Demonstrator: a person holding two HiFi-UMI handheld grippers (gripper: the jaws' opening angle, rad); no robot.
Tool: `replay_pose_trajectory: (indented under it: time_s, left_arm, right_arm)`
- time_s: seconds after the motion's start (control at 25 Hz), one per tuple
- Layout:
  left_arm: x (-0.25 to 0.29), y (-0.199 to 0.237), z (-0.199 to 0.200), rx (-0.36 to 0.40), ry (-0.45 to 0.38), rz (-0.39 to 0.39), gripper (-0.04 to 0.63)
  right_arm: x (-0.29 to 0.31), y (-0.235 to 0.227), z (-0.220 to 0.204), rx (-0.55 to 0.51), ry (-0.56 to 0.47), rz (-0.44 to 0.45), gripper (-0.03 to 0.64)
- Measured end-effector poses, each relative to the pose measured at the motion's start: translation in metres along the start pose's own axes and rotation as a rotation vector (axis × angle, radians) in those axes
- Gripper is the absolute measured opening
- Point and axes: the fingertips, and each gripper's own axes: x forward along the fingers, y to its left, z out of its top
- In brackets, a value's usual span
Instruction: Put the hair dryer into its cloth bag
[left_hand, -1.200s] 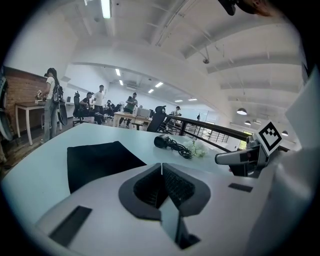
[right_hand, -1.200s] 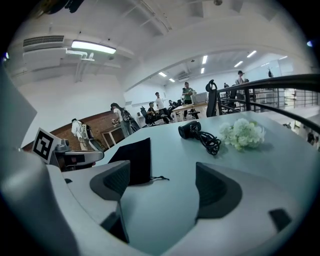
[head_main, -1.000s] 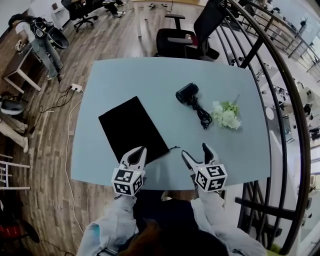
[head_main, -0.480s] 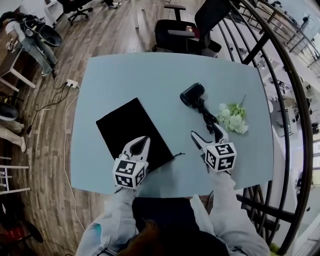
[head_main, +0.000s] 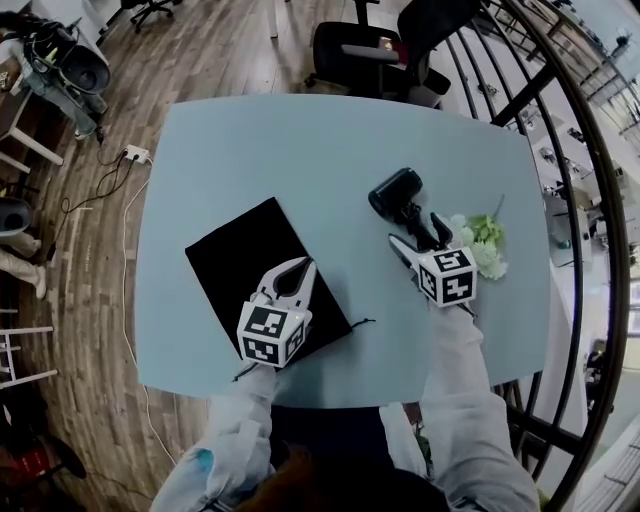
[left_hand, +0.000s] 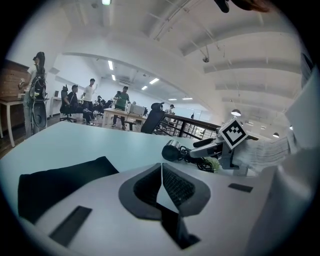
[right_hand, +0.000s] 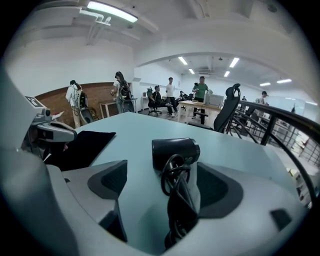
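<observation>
Open table (head_main: 300, 150) between cloth bag (head_main: 240, 255) and hair dryer (head_main: 395, 190), flowers (head_main: 487, 245) close beside it

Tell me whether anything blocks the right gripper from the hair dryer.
Nothing visible does. The right gripper has its jaws opening, and they straddle the hair dryer at its coiled cord without pressing on it. The flowers lie beside the gripper, outside the jaws.

The right gripper (head_main: 414, 228) has swept from well short of the hair dryer (head_main: 395, 190) up to its near end — its jaws, opening wider, now straddle the coiled cord (right_hand: 175, 172) without pressing it. The left gripper (head_main: 298, 268) has edged closer to the hair dryer too — farther in over the cloth bag (head_main: 235, 250).
</observation>
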Motion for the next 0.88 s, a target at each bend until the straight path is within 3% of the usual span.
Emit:
replay_pose_trajectory:
  time_s: [0.32,0.52,0.76,0.88]
  left_arm:
    - [0.020,0.006,-0.007,-0.028,0.024,-0.013,0.021]
    - [0.026,0.012,-0.016,-0.045,0.043,-0.005,0.021]
    - [0.028,0.017,-0.018,-0.063,0.052,0.005,0.021]
    - [0.025,0.016,-0.018,-0.063,0.055,0.011,0.021]
  right_arm:
    - [0.057,-0.020,-0.019,-0.021,0.136,0.072,0.459]
    - [0.075,-0.019,-0.039,-0.107,0.244,0.114,0.455]
    - [0.077,-0.018,-0.043,-0.062,0.265,0.189,0.443]
    - [0.074,-0.015,-0.041,-0.074,0.276,0.190,0.392]
